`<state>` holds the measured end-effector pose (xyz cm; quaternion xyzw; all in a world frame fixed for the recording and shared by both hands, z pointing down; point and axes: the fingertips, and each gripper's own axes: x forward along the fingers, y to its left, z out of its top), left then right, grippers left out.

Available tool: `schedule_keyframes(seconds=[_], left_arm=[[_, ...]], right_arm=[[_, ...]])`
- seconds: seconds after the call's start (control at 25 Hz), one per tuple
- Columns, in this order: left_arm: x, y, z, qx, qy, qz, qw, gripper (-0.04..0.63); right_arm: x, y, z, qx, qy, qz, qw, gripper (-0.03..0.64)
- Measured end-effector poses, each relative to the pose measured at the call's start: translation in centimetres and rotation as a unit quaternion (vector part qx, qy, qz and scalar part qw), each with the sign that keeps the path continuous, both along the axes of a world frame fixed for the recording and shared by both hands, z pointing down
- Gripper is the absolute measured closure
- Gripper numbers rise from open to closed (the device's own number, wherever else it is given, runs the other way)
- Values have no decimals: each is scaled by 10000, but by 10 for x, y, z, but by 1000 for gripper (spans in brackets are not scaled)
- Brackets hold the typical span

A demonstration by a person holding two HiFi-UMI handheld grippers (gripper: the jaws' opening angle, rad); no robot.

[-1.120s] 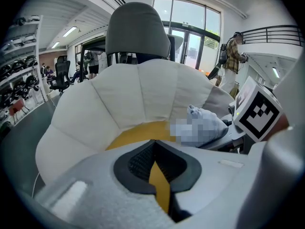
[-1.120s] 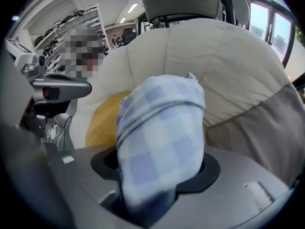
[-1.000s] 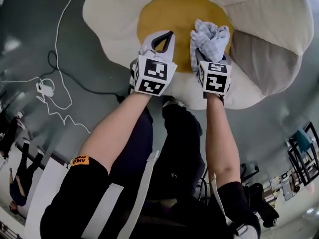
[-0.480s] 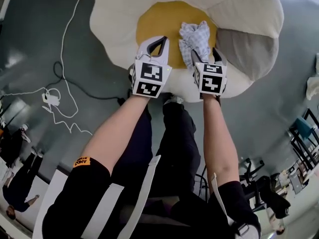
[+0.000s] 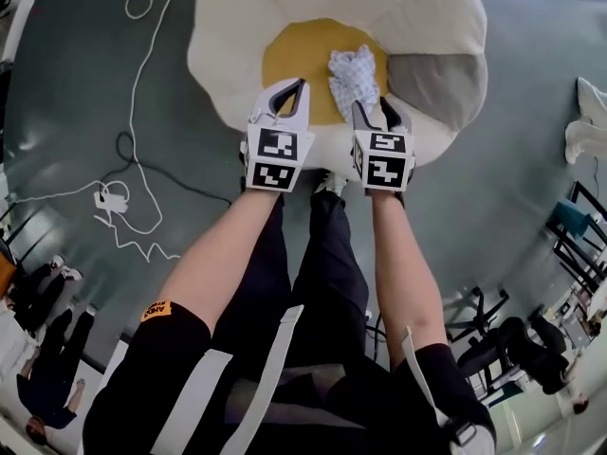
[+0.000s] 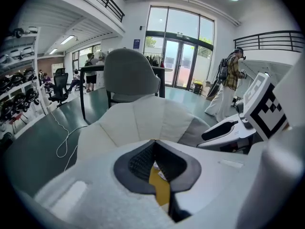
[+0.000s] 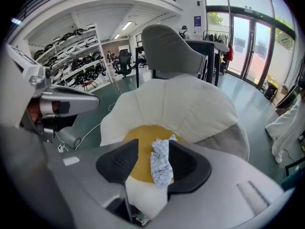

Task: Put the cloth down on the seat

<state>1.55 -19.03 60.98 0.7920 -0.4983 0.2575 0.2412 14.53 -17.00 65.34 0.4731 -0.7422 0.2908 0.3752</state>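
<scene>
The checked white-and-blue cloth [image 5: 354, 76] lies crumpled on the yellow centre [image 5: 294, 55] of the cream flower-shaped seat [image 5: 228, 50]. My right gripper [image 5: 375, 110] is just short of the cloth, not touching it. Its jaws are closing with nothing between the pads. In the right gripper view the cloth [image 7: 161, 162] shows through the gap of that gripper [image 7: 153, 160], resting on the yellow centre [image 7: 138, 144] beyond. My left gripper [image 5: 299, 83] hovers over the seat's near edge, tips together and empty. In its own view the left gripper [image 6: 153, 144] is shut over the seat.
A grey backrest cushion [image 5: 441, 88] sits on the seat's right side. A white cable [image 5: 142, 55] and a black cable [image 5: 161, 164] trail over the green floor at left. Office chairs [image 5: 503, 339] stand at lower right. People stand by the glass doors [image 6: 233, 75].
Both grippers have pulled back from the seat, toward the person. The cloth, bunched at the right gripper's tips a second ago, now lies apart from them on the yellow centre.
</scene>
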Motion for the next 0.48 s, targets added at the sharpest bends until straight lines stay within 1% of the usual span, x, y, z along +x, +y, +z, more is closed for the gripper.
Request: schedule_keyframes(seconds=[0.12,0.24,0.4,0.48], left_arm=[[-6,12,-26,12,4,0,10000,597],[-18,27,-45,-23,-11,-15,10000,597],[-26,42,-77,-1,112,25,9999,597],[-23,47,-95,48,186,91,9998,597]], right_arm=[[-7,12,-28,-29,-184,35,9998,440],[-12,24,-55,-26,-202,84,9998,471],[-18,37,-97,182,-185,272,9993,537],[-17,42,-119,314,-217,404,9985,590]])
